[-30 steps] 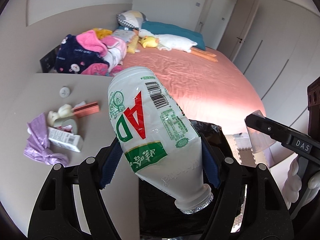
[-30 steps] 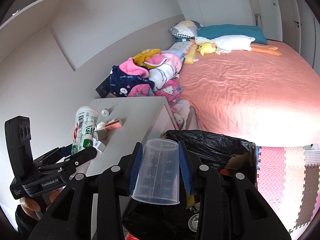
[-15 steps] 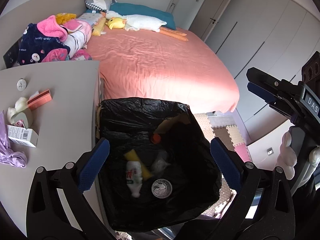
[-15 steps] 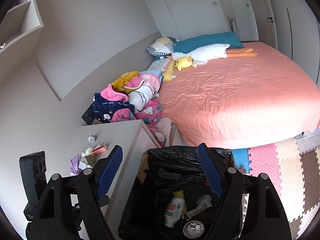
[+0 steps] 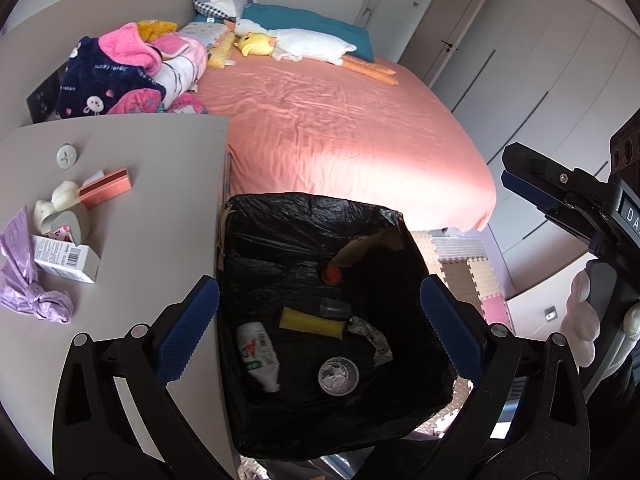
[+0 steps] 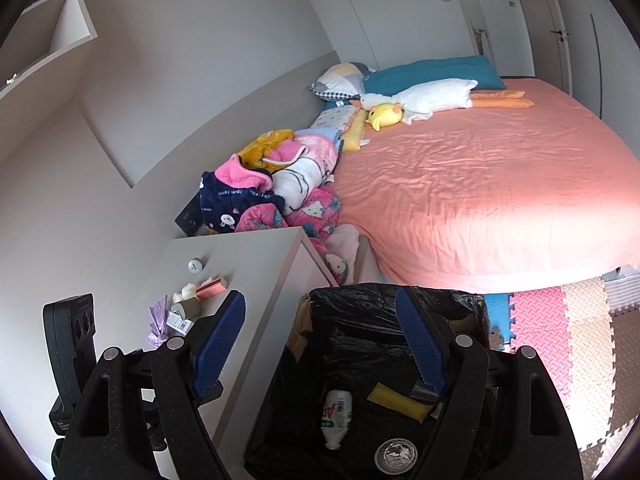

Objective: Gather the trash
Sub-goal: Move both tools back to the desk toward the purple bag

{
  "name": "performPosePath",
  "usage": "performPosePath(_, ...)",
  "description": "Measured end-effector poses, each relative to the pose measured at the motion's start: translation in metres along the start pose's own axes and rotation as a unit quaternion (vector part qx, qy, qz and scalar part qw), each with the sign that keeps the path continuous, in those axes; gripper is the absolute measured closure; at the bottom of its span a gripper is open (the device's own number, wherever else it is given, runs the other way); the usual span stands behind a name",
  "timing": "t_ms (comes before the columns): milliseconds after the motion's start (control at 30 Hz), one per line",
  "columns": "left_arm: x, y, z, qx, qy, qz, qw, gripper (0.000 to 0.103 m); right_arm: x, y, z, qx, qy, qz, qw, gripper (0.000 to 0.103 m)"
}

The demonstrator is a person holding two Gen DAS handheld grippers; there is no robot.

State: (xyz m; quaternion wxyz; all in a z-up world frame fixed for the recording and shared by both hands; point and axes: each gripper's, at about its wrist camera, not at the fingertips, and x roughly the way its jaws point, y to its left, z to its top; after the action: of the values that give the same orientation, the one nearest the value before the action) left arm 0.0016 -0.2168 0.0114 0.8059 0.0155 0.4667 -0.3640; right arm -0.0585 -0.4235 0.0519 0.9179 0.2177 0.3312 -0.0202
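Note:
A bin lined with a black bag (image 5: 304, 216) (image 6: 400, 300) stands between the bedside table and the bed. Inside lie a white AD bottle (image 5: 258, 354) (image 6: 337, 414), a clear plastic cup (image 5: 334, 307), a yellow packet (image 5: 310, 322) (image 6: 400, 402), a round lid (image 5: 338, 375) (image 6: 396, 456), crumpled foil (image 5: 370, 338) and an orange cap (image 5: 331, 276). My left gripper (image 5: 320, 330) is open and empty above the bin. My right gripper (image 6: 320, 346) is open and empty above the bin too. On the table (image 5: 160, 184) lie a purple bag (image 5: 24, 276), a white carton (image 5: 64, 260), a pink box (image 5: 106, 188) and tissue (image 5: 60, 200).
A bed with a pink sheet (image 5: 340, 128) fills the right and far side. A heap of clothes (image 5: 120, 72) lies behind the table. Foam floor mats (image 6: 560, 344) lie right of the bin. The other gripper shows at the right edge of the left wrist view (image 5: 560, 200).
One second ago my left gripper held the AD bottle and my right held the clear cup. Both jaws have opened and both things now lie in the bin.

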Motion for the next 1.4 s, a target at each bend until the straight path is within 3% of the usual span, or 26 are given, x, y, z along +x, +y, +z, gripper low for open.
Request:
performPosePath(800,-0.035,0.084,-0.027,-0.097,-0.011,0.080,0.9920,0.006,0.072,0.083,-0.009,-0.067,0.073,0.074,0.992,0.025)
performPosePath(1200,-0.046,0.129,-0.037,-0.158,-0.015,0.114,0.9807,0.006,0.108,0.118,-0.014,-0.114,0.108,0.099,0.983,0.025)
performPosePath(1400,-0.051,0.148,-0.040,-0.180,-0.024,0.149,0.9721,0.006,0.124,0.130,-0.016,-0.138,0.118,0.112,0.977,0.025)
